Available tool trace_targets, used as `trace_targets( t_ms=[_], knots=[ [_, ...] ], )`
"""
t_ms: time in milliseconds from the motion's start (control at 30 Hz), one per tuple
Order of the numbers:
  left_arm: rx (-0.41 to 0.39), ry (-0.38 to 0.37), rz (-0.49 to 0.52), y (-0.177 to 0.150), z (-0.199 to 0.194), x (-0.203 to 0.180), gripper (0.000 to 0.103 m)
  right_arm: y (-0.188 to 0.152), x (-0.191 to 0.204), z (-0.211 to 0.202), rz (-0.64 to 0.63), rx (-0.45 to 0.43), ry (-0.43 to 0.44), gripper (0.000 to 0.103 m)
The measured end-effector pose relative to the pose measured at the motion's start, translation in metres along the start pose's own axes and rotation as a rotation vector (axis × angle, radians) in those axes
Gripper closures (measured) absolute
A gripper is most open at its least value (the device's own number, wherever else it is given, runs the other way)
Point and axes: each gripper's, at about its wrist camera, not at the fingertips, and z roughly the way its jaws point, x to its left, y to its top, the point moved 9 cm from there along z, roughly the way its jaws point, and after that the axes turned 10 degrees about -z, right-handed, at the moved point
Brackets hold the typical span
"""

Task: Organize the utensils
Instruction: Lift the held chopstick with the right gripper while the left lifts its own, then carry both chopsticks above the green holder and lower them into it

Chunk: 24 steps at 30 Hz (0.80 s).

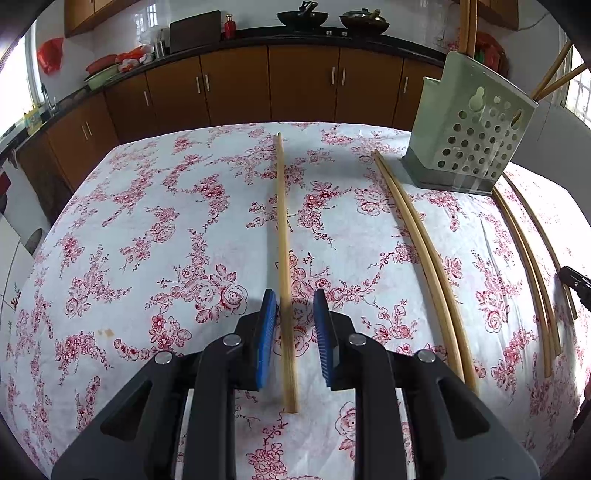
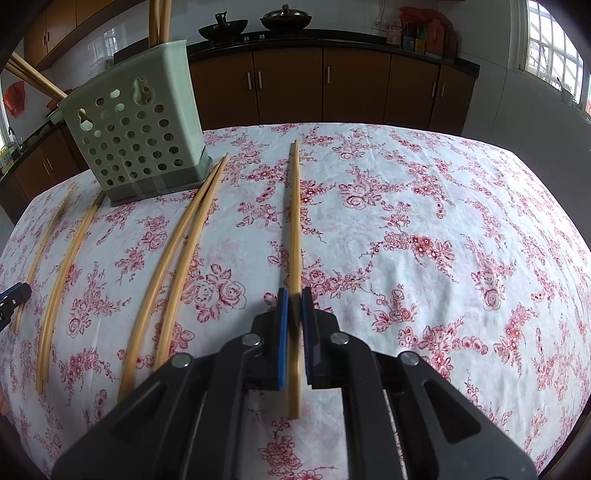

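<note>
**Q:** Black gripper arms fill the bottom of both wrist views. How are the left gripper's [image 1: 295, 297] jaws set?

**R:** They are held apart. The outer left chopstick [image 1: 282, 221] is seen lying on the flowered tablecloth [image 1: 147, 221], running between the blue pads [image 1: 266, 332]. A clear gap is left beside the right-hand pad, so nothing is clamped.

**Q:** And the right gripper [image 2: 294, 293]?

**R:** Its jaws are closed tightly on the outer right chopstick [image 2: 294, 221]. The stick is pinched near its closer end, and that end sticks out back past the pads. Whether it is lifted off the cloth cannot be told.

**Q:** Where are the other utensils placed?

**R:** A pair of chopsticks [image 2: 177, 258] is laid side by side, just left of the clamped one in the right wrist view. Its far tips are near the corner of the holder [image 2: 140, 140]. A second pair [image 1: 417, 240] is laid on the holder's other side, between it and the outer left chopstick.

**Q:** How is the holder described?

**R:** It is pale green, pierced with round holes, and stood upright towards the back of the table. Several chopsticks [image 2: 159, 18] are already stood in it, some leaning outward. Brown cabinets [image 2: 288, 85] are seen behind, with two woks [image 2: 258, 22] on the counter.
</note>
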Motion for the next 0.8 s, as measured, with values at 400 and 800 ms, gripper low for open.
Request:
trace_targets(
  t_ms=[400,800],
  knots=[
    [0.016,0.011,0.005,-0.016,-0.014,0.007,0.096,-0.007,-0.002,-0.013,0.008,-0.015,0.015,0.095],
    [-0.179,-0.082,-0.062,0.038,-0.091,0.005,0.096,0.039,-0.03,-0.094,0.07,-0.236,0.008,0.095]
  ],
)
